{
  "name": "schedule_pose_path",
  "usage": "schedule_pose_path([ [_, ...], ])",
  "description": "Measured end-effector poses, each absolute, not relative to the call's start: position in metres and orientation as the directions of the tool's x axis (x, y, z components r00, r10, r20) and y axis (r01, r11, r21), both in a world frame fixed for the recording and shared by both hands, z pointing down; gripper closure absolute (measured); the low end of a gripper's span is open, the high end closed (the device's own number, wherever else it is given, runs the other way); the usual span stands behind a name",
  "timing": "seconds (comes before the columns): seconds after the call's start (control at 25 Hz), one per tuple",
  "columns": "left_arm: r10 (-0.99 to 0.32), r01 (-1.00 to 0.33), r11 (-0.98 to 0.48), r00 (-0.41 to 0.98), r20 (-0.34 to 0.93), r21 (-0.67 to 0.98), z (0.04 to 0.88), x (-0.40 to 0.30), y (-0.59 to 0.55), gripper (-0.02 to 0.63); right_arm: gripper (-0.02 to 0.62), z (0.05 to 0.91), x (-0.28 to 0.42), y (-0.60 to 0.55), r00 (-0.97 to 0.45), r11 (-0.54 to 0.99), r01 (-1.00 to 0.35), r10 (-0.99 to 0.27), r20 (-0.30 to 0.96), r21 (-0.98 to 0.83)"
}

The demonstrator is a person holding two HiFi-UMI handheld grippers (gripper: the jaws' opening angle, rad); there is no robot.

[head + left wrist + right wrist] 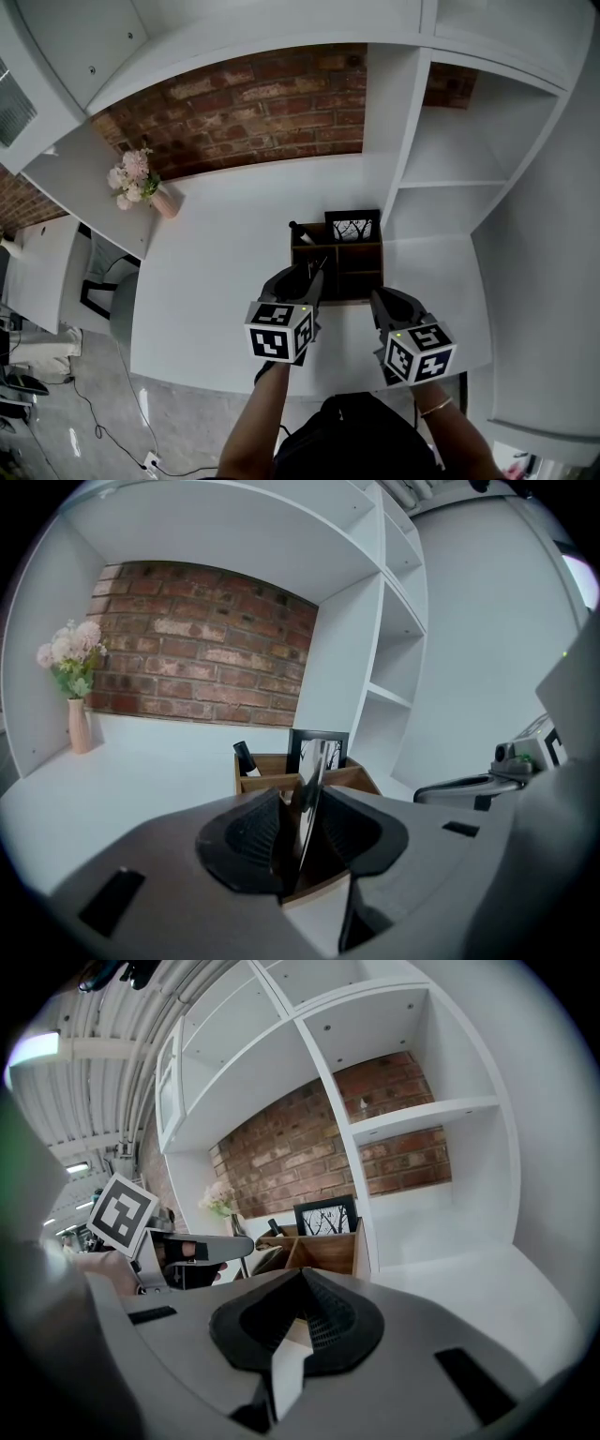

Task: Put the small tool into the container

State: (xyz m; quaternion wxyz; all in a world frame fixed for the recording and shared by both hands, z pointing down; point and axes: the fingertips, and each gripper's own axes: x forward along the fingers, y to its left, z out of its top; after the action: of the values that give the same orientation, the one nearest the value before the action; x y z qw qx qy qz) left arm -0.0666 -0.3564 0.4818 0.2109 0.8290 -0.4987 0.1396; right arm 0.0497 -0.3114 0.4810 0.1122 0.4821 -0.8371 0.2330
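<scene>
A thin flat metal tool [312,785] stands almost upright between the jaws of my left gripper [302,803]. It leans toward the left pad, and a dark gap shows on its right side, so the jaws stand open around it. This gripper [314,278] hovers over the front left part of the wooden compartment box [362,272], and the tool's lower end is hidden behind the jaws. My right gripper [300,1274] is shut and empty, just in front of the box [328,1251] at its right side [380,300].
A framed picture [352,227] stands in the box's back, and a black capped pen [298,229] pokes out at its back left. A pink vase of flowers [141,183] sits far left on the white desk [225,262]. White shelving [450,150] rises to the right.
</scene>
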Motion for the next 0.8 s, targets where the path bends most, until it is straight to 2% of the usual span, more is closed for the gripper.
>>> schedule_pose_path([
  [0.8,-0.763,-0.886,-0.400,0.463,0.451,0.233,0.491,-0.084,-0.306,0.485,0.591,0.477,0.032,-0.283,-0.516,0.441,-0.856,-0.755,0.404,-0.270],
])
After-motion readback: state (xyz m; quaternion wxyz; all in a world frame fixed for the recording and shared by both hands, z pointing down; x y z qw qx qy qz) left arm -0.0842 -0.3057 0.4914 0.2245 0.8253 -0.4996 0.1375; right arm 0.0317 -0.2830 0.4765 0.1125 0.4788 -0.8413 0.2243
